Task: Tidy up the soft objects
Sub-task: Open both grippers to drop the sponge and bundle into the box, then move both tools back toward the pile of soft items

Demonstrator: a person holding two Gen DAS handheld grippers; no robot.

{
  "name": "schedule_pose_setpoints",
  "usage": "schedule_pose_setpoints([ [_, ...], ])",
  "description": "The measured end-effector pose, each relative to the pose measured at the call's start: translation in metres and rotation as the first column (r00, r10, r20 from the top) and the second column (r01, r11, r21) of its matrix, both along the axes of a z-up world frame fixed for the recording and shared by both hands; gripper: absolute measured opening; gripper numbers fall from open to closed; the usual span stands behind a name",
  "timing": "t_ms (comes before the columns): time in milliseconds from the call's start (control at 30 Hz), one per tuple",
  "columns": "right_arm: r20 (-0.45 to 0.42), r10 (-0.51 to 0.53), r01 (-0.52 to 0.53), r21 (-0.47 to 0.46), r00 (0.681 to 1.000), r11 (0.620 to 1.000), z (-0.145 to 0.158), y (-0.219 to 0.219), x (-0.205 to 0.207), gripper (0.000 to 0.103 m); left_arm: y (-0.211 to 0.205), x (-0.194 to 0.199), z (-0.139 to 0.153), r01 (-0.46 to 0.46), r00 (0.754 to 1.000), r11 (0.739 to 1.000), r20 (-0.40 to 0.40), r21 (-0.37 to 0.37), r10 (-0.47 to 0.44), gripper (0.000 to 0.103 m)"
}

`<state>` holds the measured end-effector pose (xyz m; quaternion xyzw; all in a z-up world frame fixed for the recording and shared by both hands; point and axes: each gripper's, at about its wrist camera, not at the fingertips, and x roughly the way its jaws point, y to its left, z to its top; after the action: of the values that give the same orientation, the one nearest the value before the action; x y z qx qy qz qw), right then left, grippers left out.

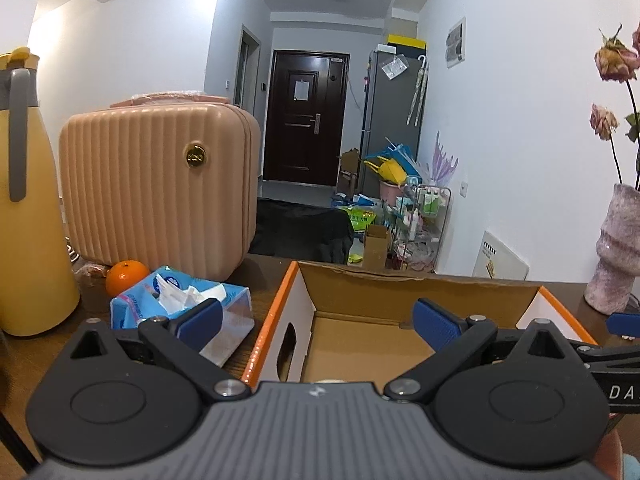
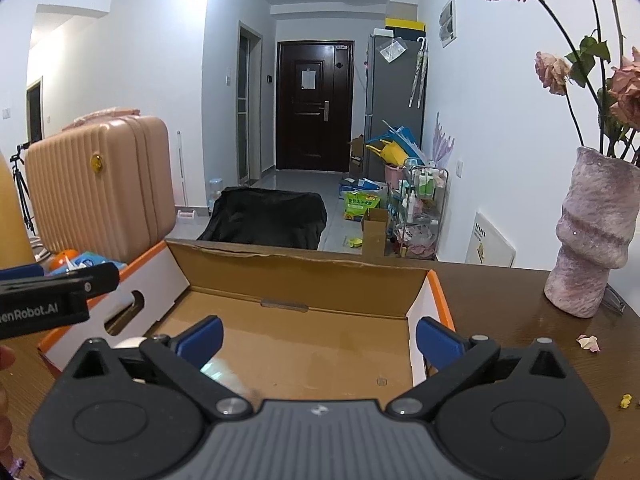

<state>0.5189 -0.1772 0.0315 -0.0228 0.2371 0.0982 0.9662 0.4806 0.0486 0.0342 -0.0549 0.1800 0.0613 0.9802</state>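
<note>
— how do your jaws stand?
— both wide, holding nothing. my left gripper [image 1: 318, 320] and right gripper [image 2: 318, 338] hover over the open cardboard box [image 1: 362, 280] on the counter [image 1: 260, 276].
— what's hard to make out?
— a pale, blurred thing [image 2: 218, 372] lies in the box by my right gripper's left pad; i can't tell what it is, and my own body covers it in the left view.
— and the soft things?
— the tissue pack [image 1: 182, 306] sits just left of the box, beside an orange [image 1: 126, 276]. only the left view shows it whole; the right view shows the vase [image 2: 596, 232] in full.
</note>
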Motion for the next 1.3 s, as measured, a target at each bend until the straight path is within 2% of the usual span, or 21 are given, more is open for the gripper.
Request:
schedule_pose_setpoints([
  [700,0.072,0.017,-0.018,0.013,0.997,1.000,0.017,-0.011,-0.055,0.103,0.019,-0.051,0.019,-0.017,0.998,1.000,0.056,0.004,0.017,0.103],
  [1300,0.084,0.048,-0.050,0.023,0.995,0.998,0.004,-0.019,-0.120,0.103,0.034,-0.105,0.011,-0.014,0.998,1.000,0.056,0.006,0.014,0.103],
])
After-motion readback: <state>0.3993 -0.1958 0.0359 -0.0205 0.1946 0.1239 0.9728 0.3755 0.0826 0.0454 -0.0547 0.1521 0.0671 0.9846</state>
